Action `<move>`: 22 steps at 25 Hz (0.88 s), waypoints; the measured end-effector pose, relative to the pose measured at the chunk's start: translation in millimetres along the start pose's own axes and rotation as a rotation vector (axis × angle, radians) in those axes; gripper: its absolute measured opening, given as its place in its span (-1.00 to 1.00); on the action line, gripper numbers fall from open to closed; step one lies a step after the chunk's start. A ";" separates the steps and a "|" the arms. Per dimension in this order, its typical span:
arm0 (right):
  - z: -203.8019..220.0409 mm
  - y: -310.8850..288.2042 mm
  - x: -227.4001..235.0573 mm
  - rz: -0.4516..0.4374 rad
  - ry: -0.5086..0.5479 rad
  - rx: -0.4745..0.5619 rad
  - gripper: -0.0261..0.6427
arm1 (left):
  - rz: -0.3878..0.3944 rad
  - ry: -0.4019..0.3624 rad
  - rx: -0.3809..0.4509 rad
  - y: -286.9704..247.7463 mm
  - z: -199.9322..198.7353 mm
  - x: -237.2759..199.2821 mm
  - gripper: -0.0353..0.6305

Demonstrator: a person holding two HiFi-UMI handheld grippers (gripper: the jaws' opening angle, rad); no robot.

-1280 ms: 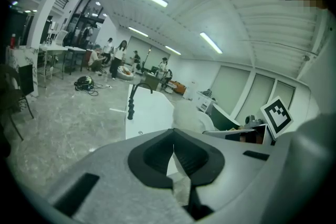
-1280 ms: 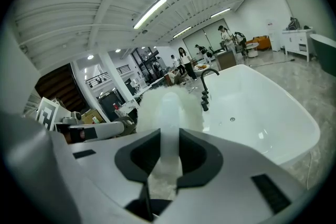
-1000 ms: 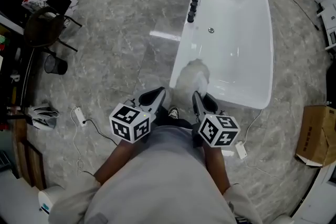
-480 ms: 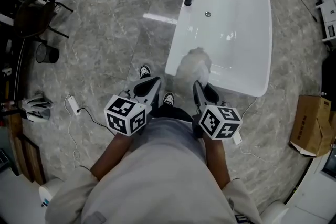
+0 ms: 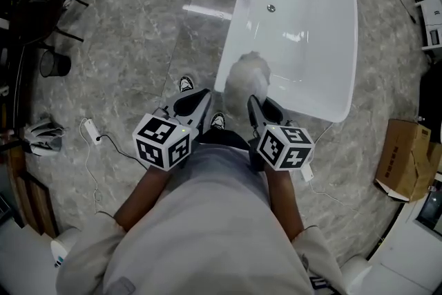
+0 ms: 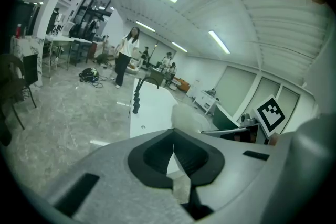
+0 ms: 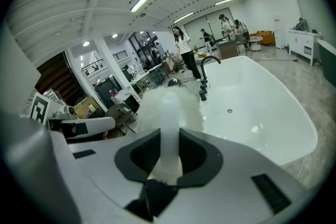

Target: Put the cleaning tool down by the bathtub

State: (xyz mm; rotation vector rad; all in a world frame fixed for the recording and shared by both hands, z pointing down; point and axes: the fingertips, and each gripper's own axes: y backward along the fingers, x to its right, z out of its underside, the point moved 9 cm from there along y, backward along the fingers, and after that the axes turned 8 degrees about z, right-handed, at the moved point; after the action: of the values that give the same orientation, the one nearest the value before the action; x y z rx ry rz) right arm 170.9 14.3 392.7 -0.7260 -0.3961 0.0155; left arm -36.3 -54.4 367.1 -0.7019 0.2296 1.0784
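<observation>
Right gripper view: right gripper (image 7: 169, 140) fingers clamped on fluffy white duster (image 7: 168, 105), head beyond fingers, by glossy white bathtub (image 7: 262, 113). Left gripper (image 6: 174, 148) fingers together, empty. Lower onto grey marble floor (image 5: 131, 24) beside tub, then release.

Fluffy white cleaning tool (image 5: 247, 78) hangs above near end of white bathtub (image 5: 318, 45).

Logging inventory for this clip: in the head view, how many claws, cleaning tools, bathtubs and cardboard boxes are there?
Claws (left claw, right claw): 2
Cleaning tool: 1
Bathtub: 1
Cardboard box: 1
Total: 5
</observation>
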 end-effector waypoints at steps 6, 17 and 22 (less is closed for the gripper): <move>-2.9 -27.5 1.5 -0.020 0.015 -0.040 -0.70 | -0.033 0.016 0.005 -0.4 -3.7 -13.1 -0.88; 5.7 -67.6 13.7 -0.016 0.018 -0.125 -0.70 | -0.075 0.040 -0.006 3.4 -5.5 -23.7 -0.88; 15.8 -82.8 19.3 -0.005 0.011 -0.174 -0.70 | -0.080 0.046 -0.009 2.2 -7.0 -26.8 -0.88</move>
State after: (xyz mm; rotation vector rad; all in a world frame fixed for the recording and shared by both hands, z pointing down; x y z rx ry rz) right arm 173.0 -34.8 463.8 -0.8964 -0.3916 -0.0285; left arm -49.7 -77.7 374.2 -0.7386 0.2340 0.9888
